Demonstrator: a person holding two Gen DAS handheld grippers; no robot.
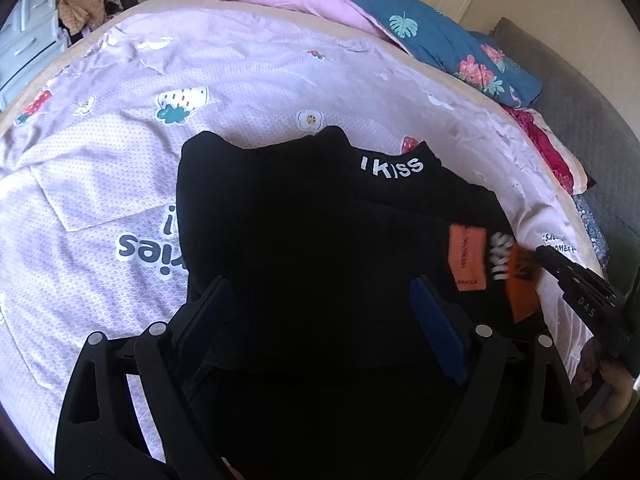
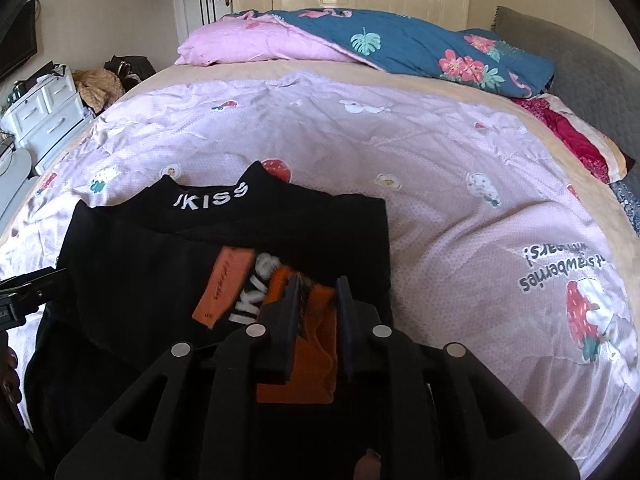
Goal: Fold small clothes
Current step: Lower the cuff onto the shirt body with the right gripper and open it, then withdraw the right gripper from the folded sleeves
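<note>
left claw (image 1: 316, 300) gapes wide over the black garment (image 1: 304, 216); right claw (image 2: 318, 300) pinches its orange cuff (image 2: 316, 344) on the bedspread (image 2: 400, 140)

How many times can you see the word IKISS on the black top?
2. One on the collar of the black top, one lower down beside the orange tag, by the right gripper. Folds may hide others.

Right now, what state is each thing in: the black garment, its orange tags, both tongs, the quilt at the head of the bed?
Black garment: partly folded, flat on the bedsheet.
Orange tags: lying exposed on top of the garment.
Left tongs: open, over the garment.
Right tongs: around an orange cuff; grip cannot be confirmed.
Quilt: bunched up.
</note>
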